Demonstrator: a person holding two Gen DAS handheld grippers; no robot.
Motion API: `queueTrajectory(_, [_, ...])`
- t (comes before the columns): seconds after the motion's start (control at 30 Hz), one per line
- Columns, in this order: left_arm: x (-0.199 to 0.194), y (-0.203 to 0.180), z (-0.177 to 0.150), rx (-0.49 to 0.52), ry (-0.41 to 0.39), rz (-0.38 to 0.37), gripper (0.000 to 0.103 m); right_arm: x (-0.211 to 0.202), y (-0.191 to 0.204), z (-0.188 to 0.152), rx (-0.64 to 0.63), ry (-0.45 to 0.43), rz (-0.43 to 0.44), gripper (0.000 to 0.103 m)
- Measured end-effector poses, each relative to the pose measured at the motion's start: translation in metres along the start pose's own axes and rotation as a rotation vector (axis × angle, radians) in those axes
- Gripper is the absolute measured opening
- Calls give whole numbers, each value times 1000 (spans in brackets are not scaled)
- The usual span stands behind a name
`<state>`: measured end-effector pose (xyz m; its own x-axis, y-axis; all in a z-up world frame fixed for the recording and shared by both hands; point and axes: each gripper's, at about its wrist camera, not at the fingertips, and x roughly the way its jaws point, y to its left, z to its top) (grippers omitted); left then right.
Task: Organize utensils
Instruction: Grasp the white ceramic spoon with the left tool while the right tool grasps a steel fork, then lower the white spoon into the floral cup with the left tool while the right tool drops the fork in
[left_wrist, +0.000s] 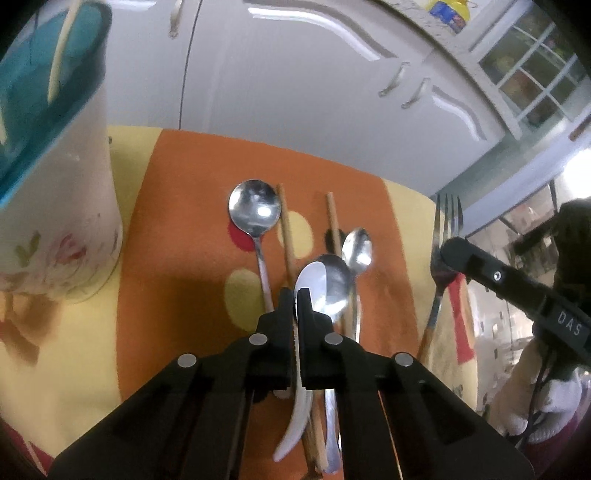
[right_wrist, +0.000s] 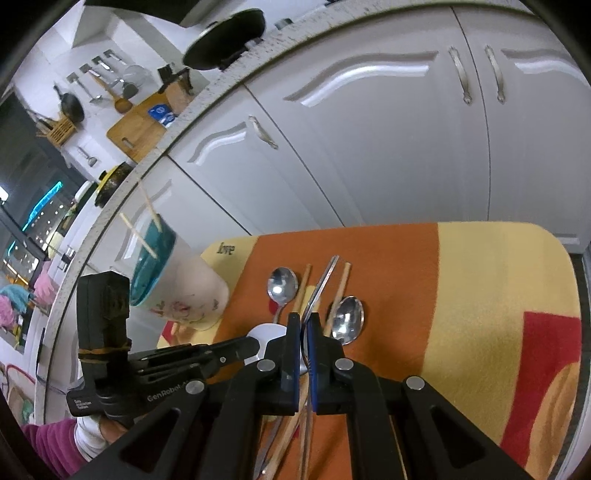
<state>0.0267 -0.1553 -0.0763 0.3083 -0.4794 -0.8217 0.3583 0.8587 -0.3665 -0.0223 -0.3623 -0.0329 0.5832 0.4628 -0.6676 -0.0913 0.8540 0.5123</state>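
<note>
On the low surface before white cabinet doors:

1. Cloth (left_wrist: 177, 221), orange and yellow with spots. It carries everything listed below.
2. Cup (left_wrist: 62, 206), tall and white with a flower print and a teal inside, standing upright at the cloth's left edge. Pale chopsticks (right_wrist: 142, 236) already stand in it, so it appears to be the holder.
3. Left gripper (left_wrist: 294, 295), jaws drawn narrow and pinching the rim of the white spoon (left_wrist: 312, 280). The spoon's handle trails back under the fingers.
4. Right gripper (right_wrist: 303, 321), jaws likewise narrow and clamped on the fork (left_wrist: 448, 218) near its neck. The tines point away, off the cloth's right side.
5. Loose utensils lying in a row mid-cloth: a large steel spoon (left_wrist: 253, 206), a small steel spoon (left_wrist: 356, 245), a third steel spoon partly hidden behind the white one, and two chopsticks (left_wrist: 286, 229).

Step in hand, by judgement: pick-up, with one item secured in each hand and neither yet at the cup.

Next move calls for: lifting each piece clear of its neighbours, carrying it left over the teal mouth, tipping it handle-down past the chopsticks there, then releasing. The fork has the longer trip.
</note>
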Motion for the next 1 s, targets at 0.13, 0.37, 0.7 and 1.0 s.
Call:
queueTrajectory(0.13, [-18, -5, -4, 16, -19, -9, 1, -15, 15, -4, -42, -20, -5, 3])
queueTrajectory(0.37, [-68, -6, -5, 14, -103, -35, 1, -42, 40, -10, -96, -60, -3, 2])
queueTrajectory(0.7, [-136, 5, 5, -15, -245, -42, 1, -70, 82, -4, -183, -119, 4, 2])
queueTrajectory(1.0, [-202, 48, 47, -92, -427, -7, 1, -85, 138, 28, -255, -184, 61, 2])
